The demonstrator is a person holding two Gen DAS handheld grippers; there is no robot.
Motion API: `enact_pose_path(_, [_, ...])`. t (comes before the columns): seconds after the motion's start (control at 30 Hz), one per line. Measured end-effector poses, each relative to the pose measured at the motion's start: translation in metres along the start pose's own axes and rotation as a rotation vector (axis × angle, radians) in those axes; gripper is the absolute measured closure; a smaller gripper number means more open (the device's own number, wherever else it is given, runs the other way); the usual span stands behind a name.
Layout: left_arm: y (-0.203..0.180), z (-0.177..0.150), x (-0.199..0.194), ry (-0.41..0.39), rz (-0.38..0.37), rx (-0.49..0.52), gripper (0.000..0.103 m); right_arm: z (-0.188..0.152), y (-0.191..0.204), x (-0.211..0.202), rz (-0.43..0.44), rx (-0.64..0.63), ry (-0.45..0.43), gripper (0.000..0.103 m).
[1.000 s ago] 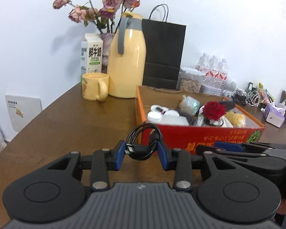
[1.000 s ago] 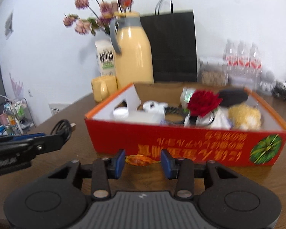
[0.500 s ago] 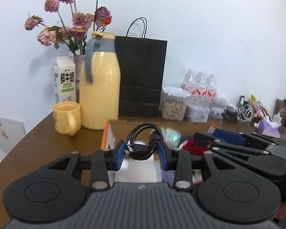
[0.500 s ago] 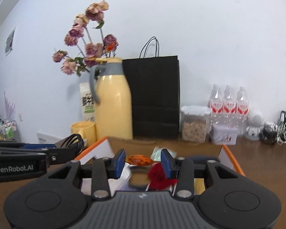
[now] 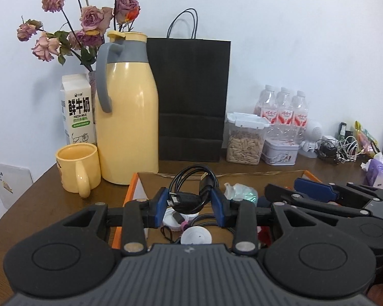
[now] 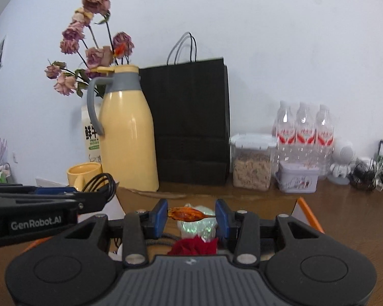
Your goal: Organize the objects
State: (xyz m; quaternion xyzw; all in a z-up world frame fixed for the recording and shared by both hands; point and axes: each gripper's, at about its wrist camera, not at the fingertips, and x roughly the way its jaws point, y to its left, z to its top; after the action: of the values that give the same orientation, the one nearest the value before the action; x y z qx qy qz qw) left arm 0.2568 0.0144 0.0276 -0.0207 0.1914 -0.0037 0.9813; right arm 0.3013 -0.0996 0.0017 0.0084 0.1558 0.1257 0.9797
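Up close, the left gripper (image 5: 190, 202) was clamped on a coiled black USB cable (image 5: 191, 191), and the right gripper (image 6: 190, 215) pinched a small orange crinkly-wrapped candy (image 6: 187, 213) by its ends. Both hung over the orange cardboard box (image 5: 130, 186) of odds and ends. The cable looked floppy, so I'd grab the whole bundle; the candy seemed light and slippery. Behind stood a yellow thermos jug (image 5: 126, 117).

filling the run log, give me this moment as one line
left gripper: shut on black cable | right gripper: shut on orange wrapper | both over orange box | release: not yet
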Motion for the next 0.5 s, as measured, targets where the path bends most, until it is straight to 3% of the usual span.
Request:
enact_pose_path(0.03, [0.001, -0.001, 0.001, -0.001, 0.011, 0.002, 0.063, -0.001, -0.002, 0.001, 0.000, 0.005, 0.007, 0.063])
enact_pose_path(0.1, [0.001, -0.002, 0.000, -0.014, 0.035, 0.008, 0.044, -0.002, -0.005, 0.000, -0.017, 0.015, 0.012, 0.062])
enact_pose_path(0.17, [0.002, -0.002, -0.004, -0.038, 0.061, 0.013, 0.003, -0.002, -0.008, -0.001, -0.033, 0.017, 0.022, 0.047])
enact_pose_path(0.23, [0.002, -0.003, -0.011, -0.081, 0.083, 0.015, 0.000, -0.003, -0.011, -0.003, -0.040, 0.025, 0.023, 0.021])
enact_pose_path(0.33, [0.005, -0.002, -0.018, -0.107, 0.087, -0.003, 0.000, -0.003, -0.016, -0.006, -0.051, 0.035, 0.020, 0.002])
enact_pose_path(0.5, [0.007, 0.001, -0.021, -0.117, 0.095, -0.018, 0.000, 0.000, -0.021, -0.012, -0.042, 0.051, 0.014, 0.000])
